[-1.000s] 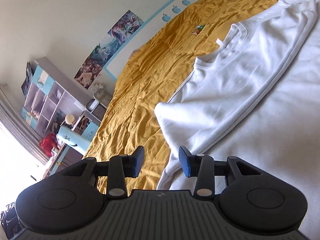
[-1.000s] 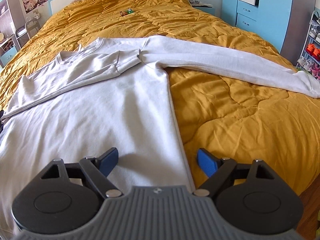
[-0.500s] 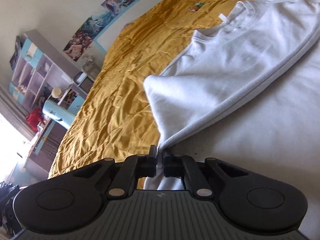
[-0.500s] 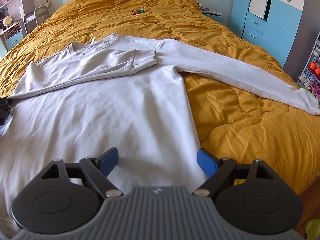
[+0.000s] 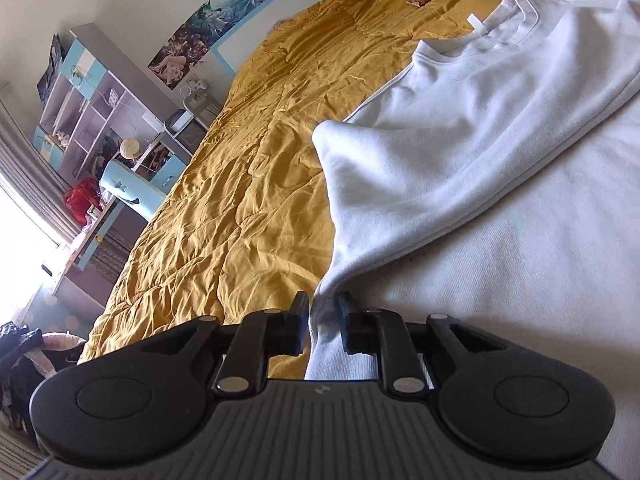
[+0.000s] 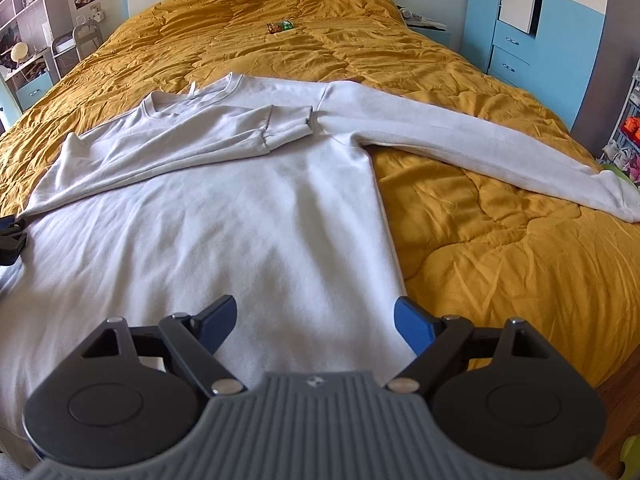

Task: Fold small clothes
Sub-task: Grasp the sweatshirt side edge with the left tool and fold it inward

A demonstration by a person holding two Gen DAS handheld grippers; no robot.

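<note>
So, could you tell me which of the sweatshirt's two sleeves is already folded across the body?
The folded sleeve, on the left of the right wrist view, lies across the chest of the sweatshirt. The other sleeve stretches out over the yellow quilt.

You're losing the white sweatshirt (image 6: 224,220) hem under the right gripper (image 6: 314,320) body at 6 o'clock. Small packet (image 6: 280,26) at 12 is too tiny to ID. Left gripper (image 6: 12,236) is getting cropped at 9 o'clock edge.
</note>
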